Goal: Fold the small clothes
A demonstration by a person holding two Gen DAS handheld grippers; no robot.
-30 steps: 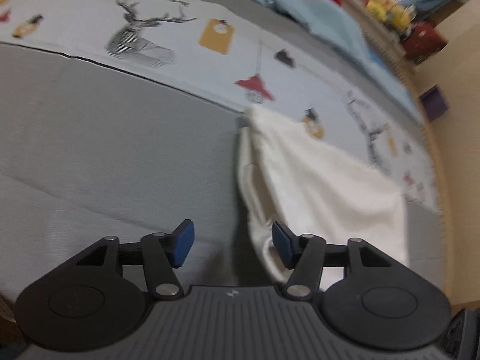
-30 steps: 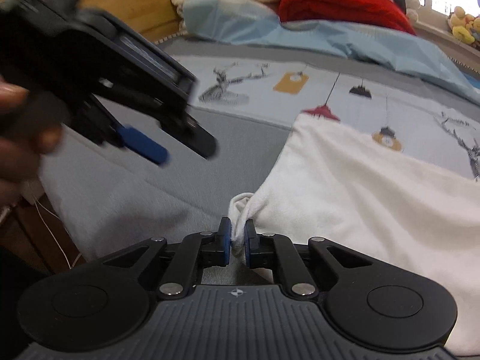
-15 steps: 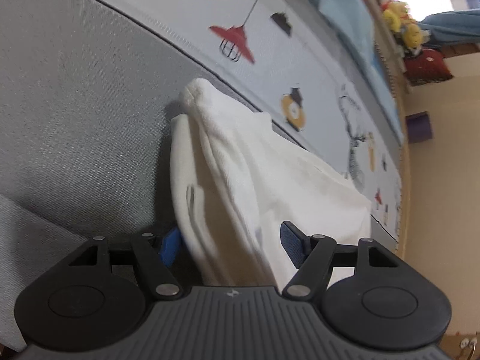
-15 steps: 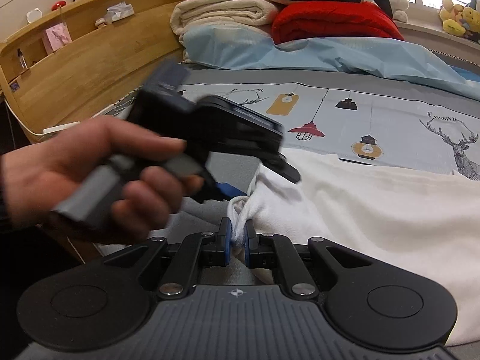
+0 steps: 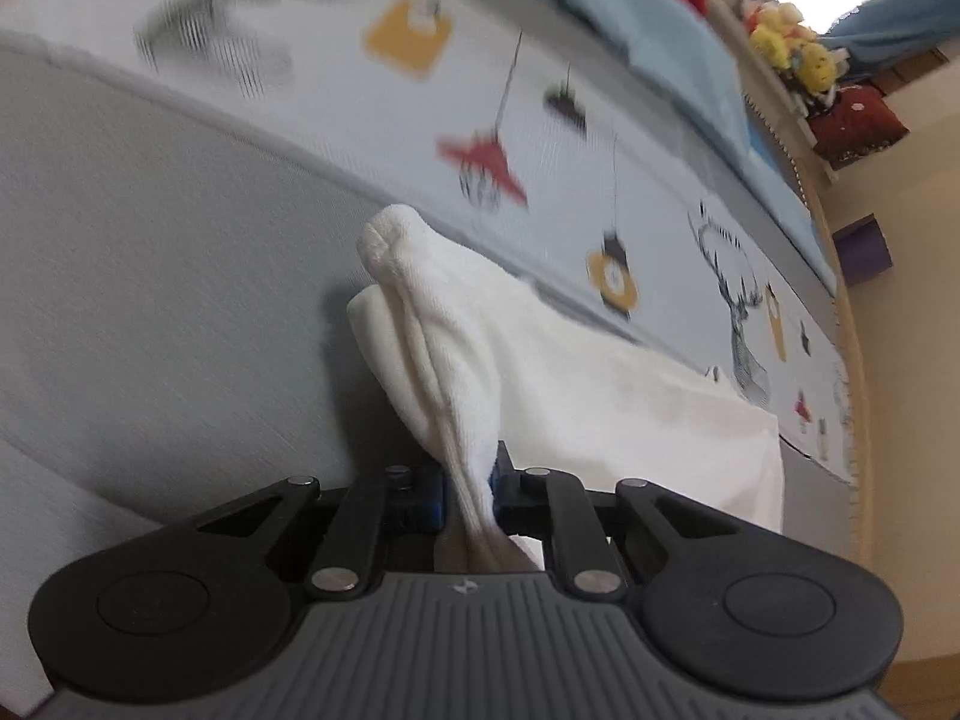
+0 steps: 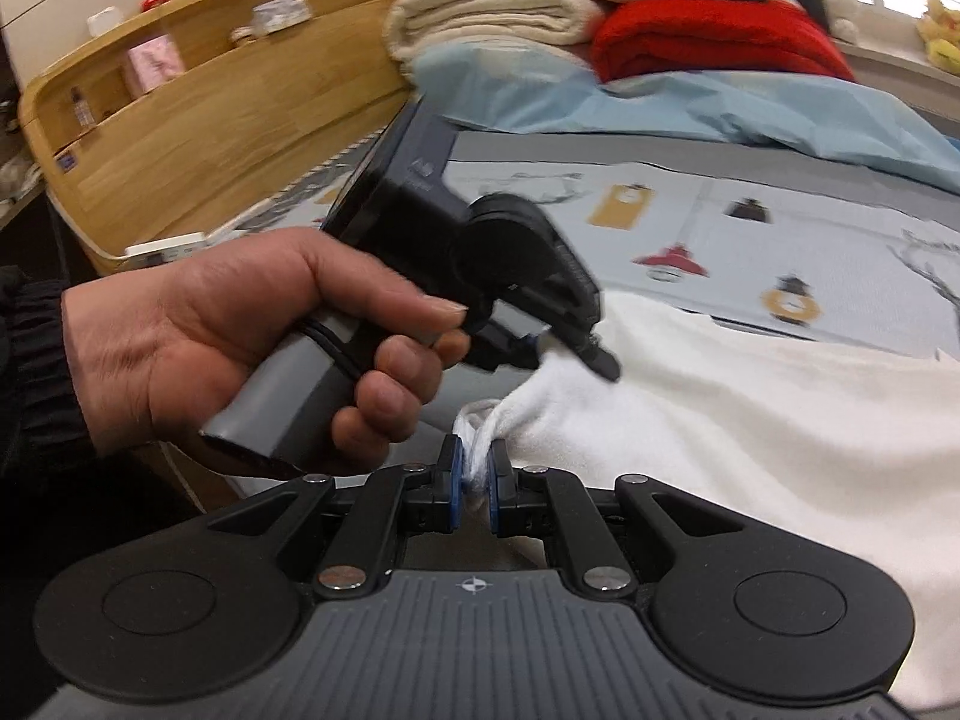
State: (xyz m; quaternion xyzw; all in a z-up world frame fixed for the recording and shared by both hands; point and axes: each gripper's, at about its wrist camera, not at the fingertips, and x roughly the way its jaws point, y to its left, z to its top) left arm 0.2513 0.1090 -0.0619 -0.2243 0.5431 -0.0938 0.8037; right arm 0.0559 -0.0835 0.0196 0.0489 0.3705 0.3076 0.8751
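A white fleecy garment lies on the bed, its near edge bunched and lifted. My left gripper is shut on a fold of that edge, and cloth rises in a ridge ahead of it. In the right wrist view the garment spreads to the right. My right gripper is shut on a corner of its edge. The left gripper, held by a hand, grips the cloth just above and behind my right one.
The bed has a grey cover and a pale sheet printed with deer and lamps. A light blue quilt, a red blanket and folded cream blankets lie at the back. A wooden headboard shelf stands at the left.
My left gripper moved in on the garment's edge and closed on it; it was open a second ago. My right gripper has stayed shut on the corner.
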